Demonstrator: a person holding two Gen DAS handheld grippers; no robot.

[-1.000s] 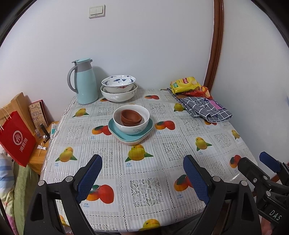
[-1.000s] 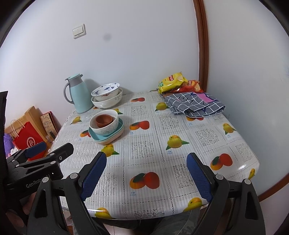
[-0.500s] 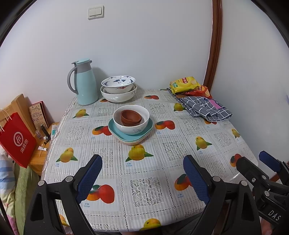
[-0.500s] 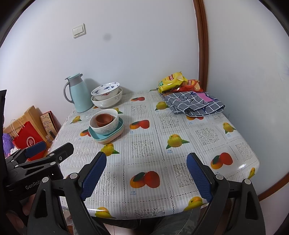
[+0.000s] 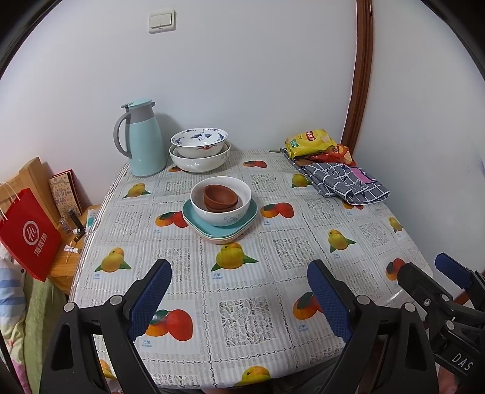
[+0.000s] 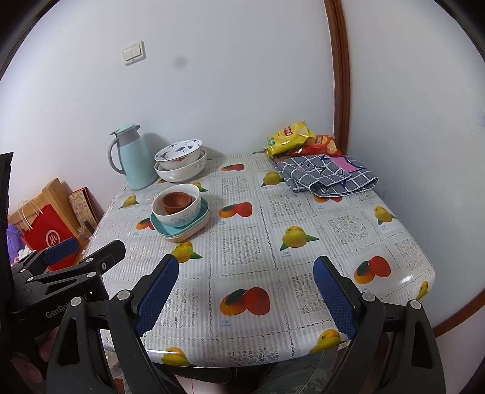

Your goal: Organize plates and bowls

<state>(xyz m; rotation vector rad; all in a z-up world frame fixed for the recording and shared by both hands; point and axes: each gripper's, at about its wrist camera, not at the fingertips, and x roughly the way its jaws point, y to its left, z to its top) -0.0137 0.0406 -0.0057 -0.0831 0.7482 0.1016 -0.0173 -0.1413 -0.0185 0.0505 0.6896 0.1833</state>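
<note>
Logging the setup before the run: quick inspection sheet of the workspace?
Surface: table under a fruit-print cover.
Job's things: brown bowls nested in a white bowl on stacked plates; patterned bowl nested in a large white bowl at the back.
Clutter: jug, snack bags, checked cloth.
Grippers: left gripper and right gripper hover at the near edge, jaws open, empty.
Cables: nothing seen.
Surroundings: red bag, wall switch.

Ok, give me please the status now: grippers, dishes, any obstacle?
Left gripper and right gripper open, holding nothing. Brown bowls nested in white bowl on teal plates, untouched. Path clear.
</note>
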